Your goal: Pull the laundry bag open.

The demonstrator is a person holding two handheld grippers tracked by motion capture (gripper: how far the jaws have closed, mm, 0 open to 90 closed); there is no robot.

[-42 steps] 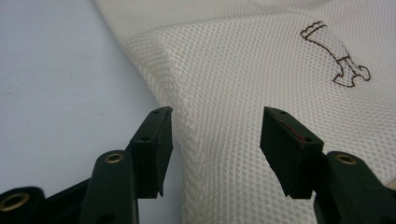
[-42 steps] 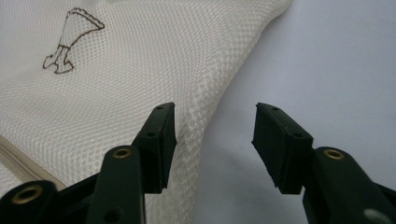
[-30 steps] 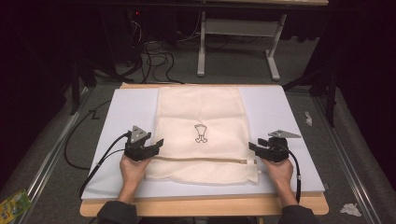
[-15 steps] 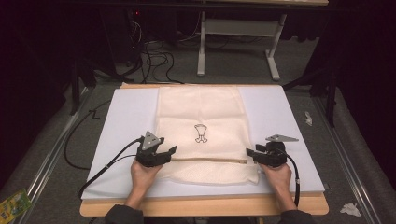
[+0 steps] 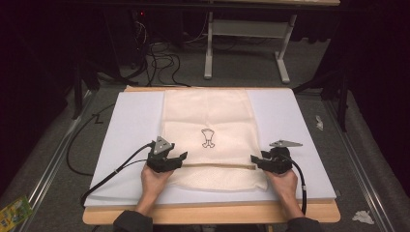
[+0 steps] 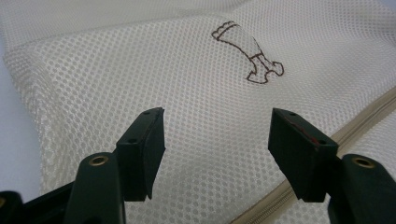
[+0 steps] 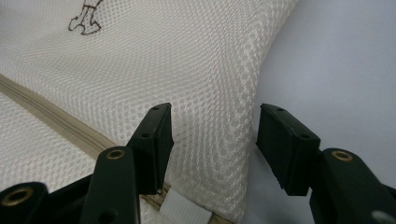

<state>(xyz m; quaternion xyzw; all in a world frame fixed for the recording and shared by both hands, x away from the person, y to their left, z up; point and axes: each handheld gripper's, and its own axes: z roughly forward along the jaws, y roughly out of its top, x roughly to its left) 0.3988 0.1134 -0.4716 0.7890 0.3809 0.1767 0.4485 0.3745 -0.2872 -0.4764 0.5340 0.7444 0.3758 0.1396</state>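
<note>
A cream mesh bag (image 5: pixel 212 121) with a small brown printed figure (image 5: pixel 208 137) lies flat on the white board (image 5: pixel 130 125). A tan zipper (image 5: pixel 217 166) runs across its near part. My left gripper (image 5: pixel 180 158) hovers open at the bag's left edge by the zipper's left end; its jaws stand apart over the mesh (image 6: pixel 196 93), with the zipper (image 6: pixel 355 126) at lower right. My right gripper (image 5: pixel 255 160) is open at the zipper's right end, its jaws straddling the bag's right edge (image 7: pixel 243 154) above a white tab (image 7: pixel 184 211).
The white board rests on a wooden table (image 5: pixel 208 215). Cables (image 5: pixel 111 171) trail from both grippers toward the near edge. On the floor lie paper scraps (image 5: pixel 362 216) at the right and a green packet (image 5: pixel 14 210) at the left. A metal stand (image 5: pixel 244 43) is behind the table.
Both grippers have moved inward and nearer, from the bag's outer sides onto the ends of the zipper line. The bag has stayed in place.
</note>
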